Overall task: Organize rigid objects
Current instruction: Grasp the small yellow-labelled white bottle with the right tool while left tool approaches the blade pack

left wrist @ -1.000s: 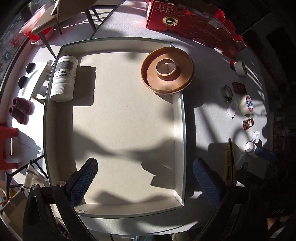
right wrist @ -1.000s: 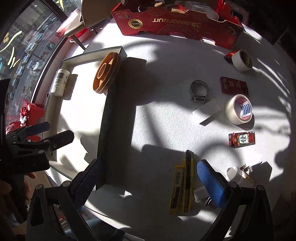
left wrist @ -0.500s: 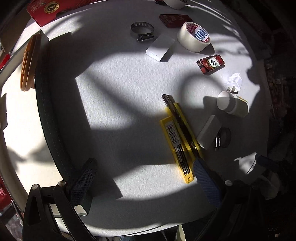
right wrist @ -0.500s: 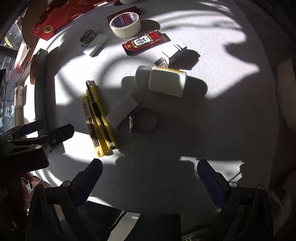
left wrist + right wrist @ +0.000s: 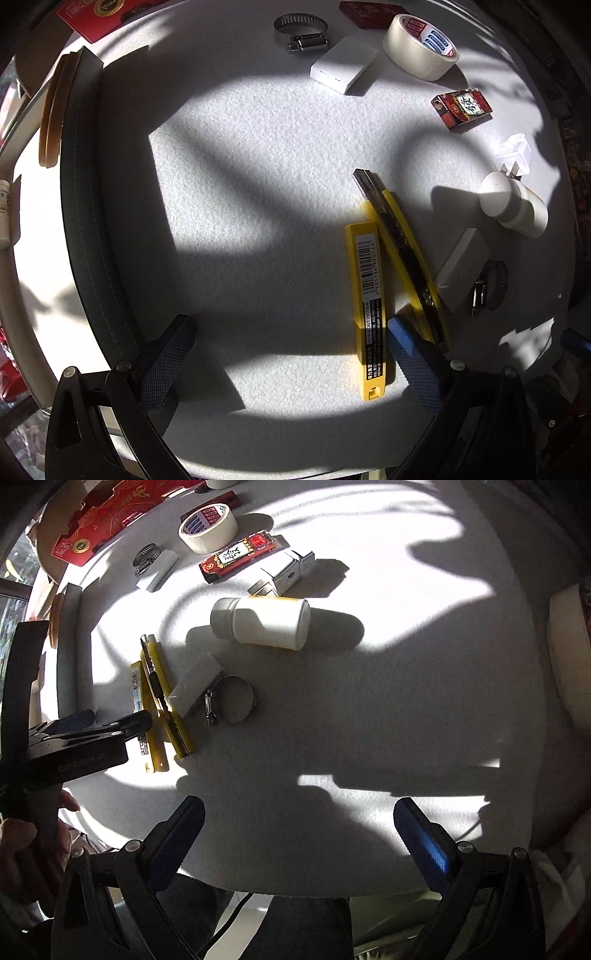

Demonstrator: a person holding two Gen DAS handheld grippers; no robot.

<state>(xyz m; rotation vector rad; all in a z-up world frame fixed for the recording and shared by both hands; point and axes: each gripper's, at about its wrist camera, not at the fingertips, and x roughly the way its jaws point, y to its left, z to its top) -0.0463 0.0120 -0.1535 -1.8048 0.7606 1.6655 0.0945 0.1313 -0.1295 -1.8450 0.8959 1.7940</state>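
— White felt covers the table [image 5: 266, 155], sun and hard shadow across it. What is the biggest thing on it?

— At the left edge, the tray [image 5: 79, 206] with its dark wall; a brown disc [image 5: 50, 114] leans inside it against that wall.

— And the grippers?

— Both have their jaws wide apart, holding nothing. The left gripper [image 5: 284, 354] hangs low over the table, its right finger just beside the near end of the blade case [image 5: 365, 310]. The right gripper [image 5: 299, 830] hovers over bare felt at the near edge, well apart from the objects.

— Where do the objects lie?

— All loose on the felt, outside the tray. A white bottle [image 5: 264, 622] lies on its side. Behind it, a tape roll [image 5: 208, 528] and a red box [image 5: 240, 557], with a white plug [image 5: 286, 572] between box and bottle. The yellow blade case and a yellow knife [image 5: 400, 251] lie side by side, the knife's blade out. A white block [image 5: 461, 269] is just beside the knife, and a hose clamp [image 5: 231, 699] touches that block. A second clamp [image 5: 301, 29] and a second white block [image 5: 345, 70] sit far back near the tape.

— Anything else?

— A hand [image 5: 26, 845] grips the left gripper's handle, in the right view.
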